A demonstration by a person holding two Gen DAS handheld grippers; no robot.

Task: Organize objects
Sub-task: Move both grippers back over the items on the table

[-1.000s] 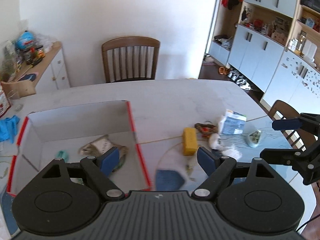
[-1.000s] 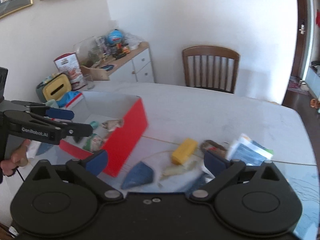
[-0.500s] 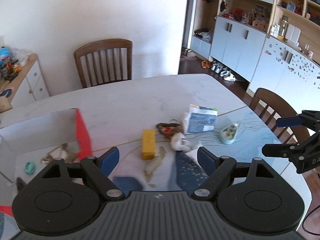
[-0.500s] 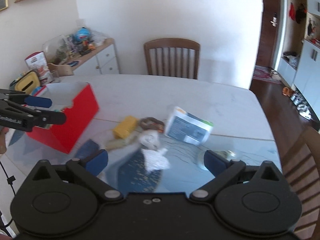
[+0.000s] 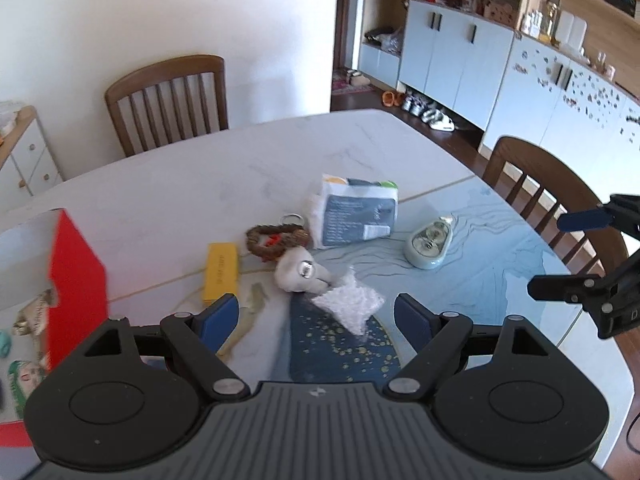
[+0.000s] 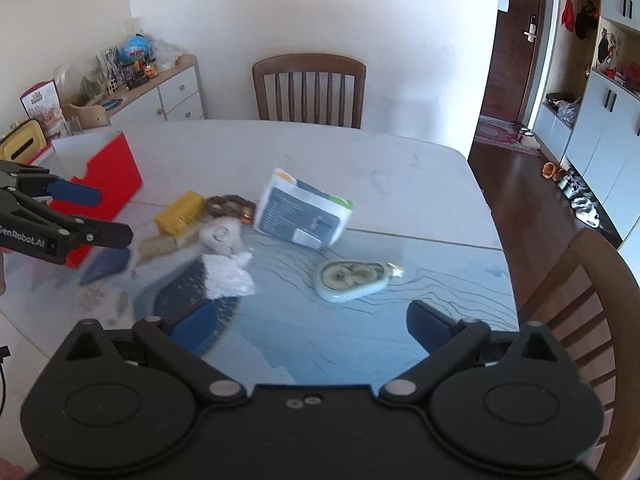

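Loose objects lie mid-table: a yellow block [image 5: 221,270], a brown woven ring [image 5: 276,240], a white lump [image 5: 300,272], a crumpled clear wrap [image 5: 348,306], a grey-and-white packet [image 5: 358,214] and a pale blue teardrop case [image 5: 428,246]. A red-sided box [image 5: 76,280] with several items inside stands at the left. My left gripper [image 5: 316,320] is open above the clear wrap, holding nothing. My right gripper [image 6: 310,326] is open too, empty, just short of the teardrop case [image 6: 350,280]. In the right wrist view the left gripper [image 6: 86,216] hangs beside the red box [image 6: 106,188].
Wooden chairs stand at the far side [image 5: 168,100] and the right side [image 5: 548,196] of the white table [image 5: 180,188]. A dark blue round mat [image 5: 344,348] lies under the wrap. A cluttered sideboard [image 6: 152,88] is at the back left, cabinets [image 5: 480,64] at the right.
Both grippers have swung right and sunk, away from the red box toward the loose objects. The box has slid to the left edge of both views. Both jaws stayed wide.
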